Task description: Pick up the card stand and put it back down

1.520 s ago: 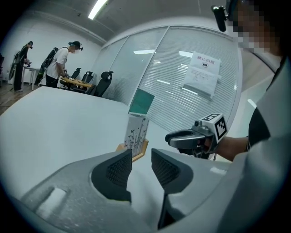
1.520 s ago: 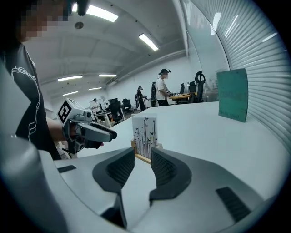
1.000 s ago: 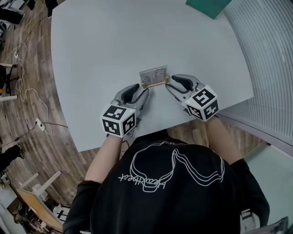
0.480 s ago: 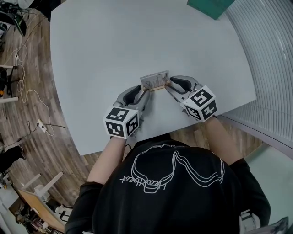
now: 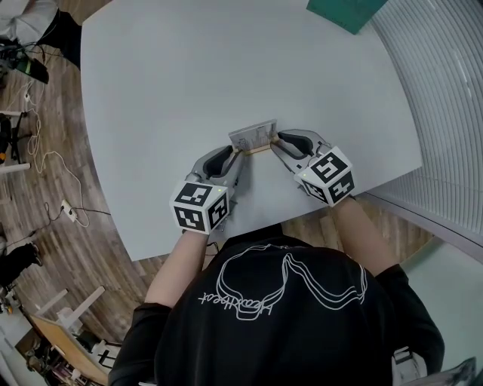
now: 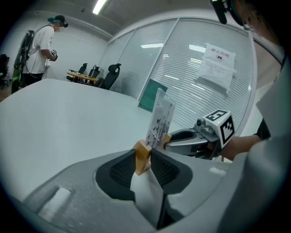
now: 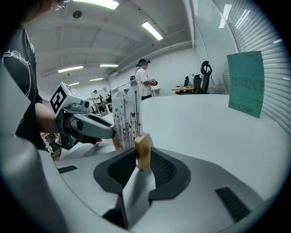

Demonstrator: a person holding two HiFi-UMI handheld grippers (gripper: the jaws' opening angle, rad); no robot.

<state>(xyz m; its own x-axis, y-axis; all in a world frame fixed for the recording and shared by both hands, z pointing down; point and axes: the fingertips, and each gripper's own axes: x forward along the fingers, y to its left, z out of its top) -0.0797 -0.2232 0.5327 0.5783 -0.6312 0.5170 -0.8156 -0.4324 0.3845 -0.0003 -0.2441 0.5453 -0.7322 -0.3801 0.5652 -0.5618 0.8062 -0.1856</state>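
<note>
The card stand (image 5: 253, 137) is a low wooden bar holding an upright card printed with butterflies, and it rests on the white table (image 5: 173, 75). My left gripper (image 5: 236, 153) has the bar's left end between its pads (image 6: 142, 155). The right gripper (image 5: 277, 142) has the bar's right end (image 7: 142, 150). Both pairs of jaws have just been closing, and the pads now press on the wood on either side. Each gripper view shows the card (image 6: 159, 119) (image 7: 125, 117) with the other gripper beyond it.
A green board (image 5: 343, 11) lies at the table's far right edge. The table's near edge runs just below my hands, with wooden floor and cables to the left. A glass wall with blinds (image 6: 195, 77) stands on the right. A person (image 6: 38, 45) and office chairs (image 6: 107, 75) are far off.
Both grippers have drawn in to the ends of the wooden bar and their jaws have narrowed around it. The stand has stayed at the same place on the table.
</note>
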